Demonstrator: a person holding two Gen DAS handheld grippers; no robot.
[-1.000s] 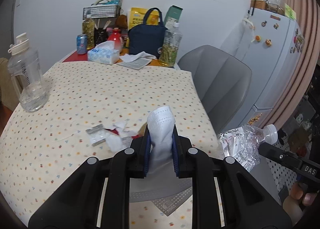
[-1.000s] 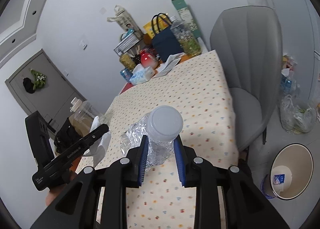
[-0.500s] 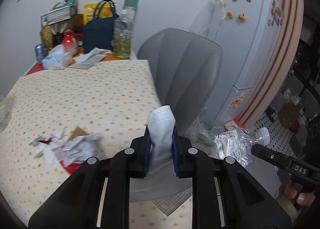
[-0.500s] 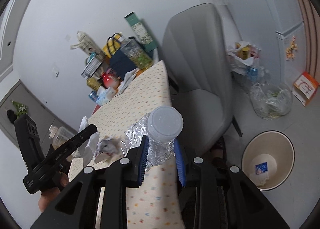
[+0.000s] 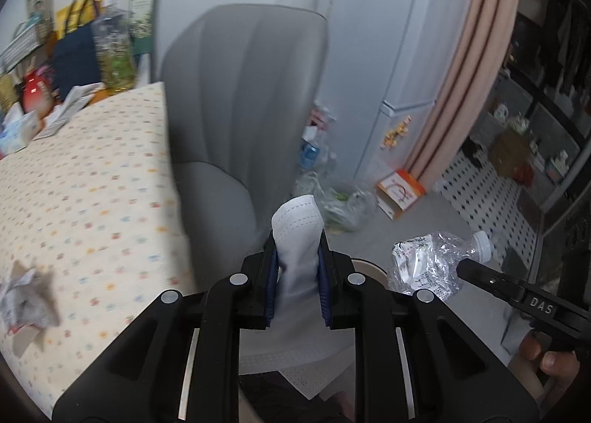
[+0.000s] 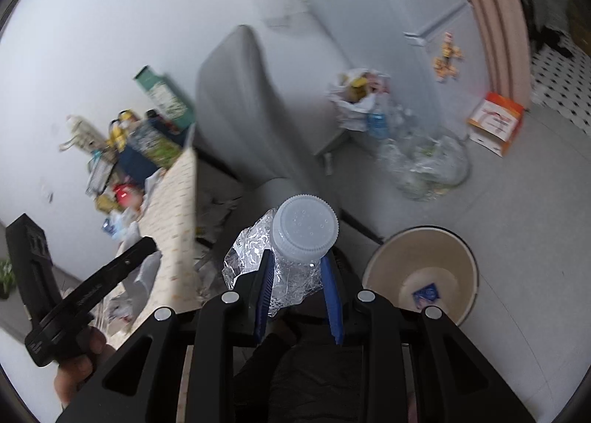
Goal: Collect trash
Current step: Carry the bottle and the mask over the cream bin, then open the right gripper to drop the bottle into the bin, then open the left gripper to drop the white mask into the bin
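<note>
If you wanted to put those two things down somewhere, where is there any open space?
The tablecloth is bare between the crumpled papers at its near edge and the cluttered far end by the navy bag. The grey floor is open between the bin and the orange box. Bags of bottles crowd the chair's far side.

"DAS" on right hand-held gripper (image 5: 460, 268)

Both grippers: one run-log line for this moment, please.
left gripper: shut on face mask | right gripper: shut on crushed bottle | waste bin: floor, beside chair
</note>
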